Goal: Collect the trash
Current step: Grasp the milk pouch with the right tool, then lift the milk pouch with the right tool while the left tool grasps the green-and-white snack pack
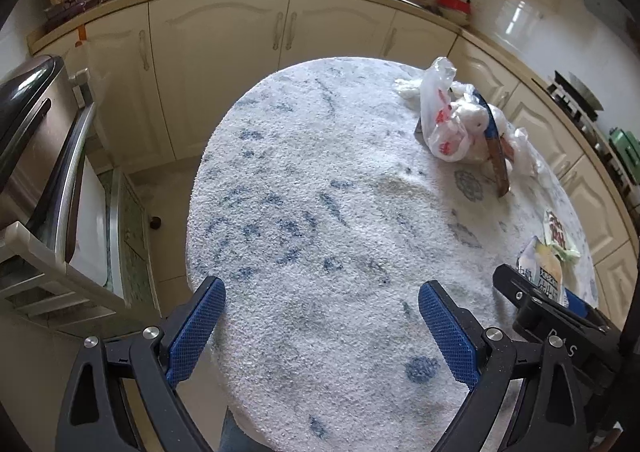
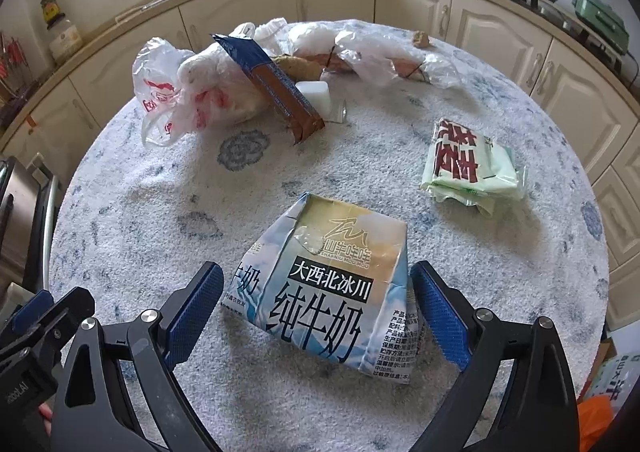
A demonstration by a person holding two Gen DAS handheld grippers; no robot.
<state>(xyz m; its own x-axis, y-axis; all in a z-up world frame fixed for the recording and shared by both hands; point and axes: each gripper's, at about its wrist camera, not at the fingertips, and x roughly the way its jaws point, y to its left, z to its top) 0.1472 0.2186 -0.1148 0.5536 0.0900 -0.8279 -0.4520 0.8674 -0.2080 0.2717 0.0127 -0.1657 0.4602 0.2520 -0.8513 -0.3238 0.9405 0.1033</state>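
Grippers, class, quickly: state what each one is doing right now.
Left gripper: open, empty, above the table.
Right gripper: open, astride the crushed milk carton, not squeezing it.

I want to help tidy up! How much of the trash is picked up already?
Nothing looks collected yet. In hand: the right gripper has its jaws open around the crushed milk carton, not pinching it. The left gripper is open over bare tablecloth. Still left on the table: the green wrapper, the blue-and-brown packet, the white plastic bag and the crumpled clear plastic.
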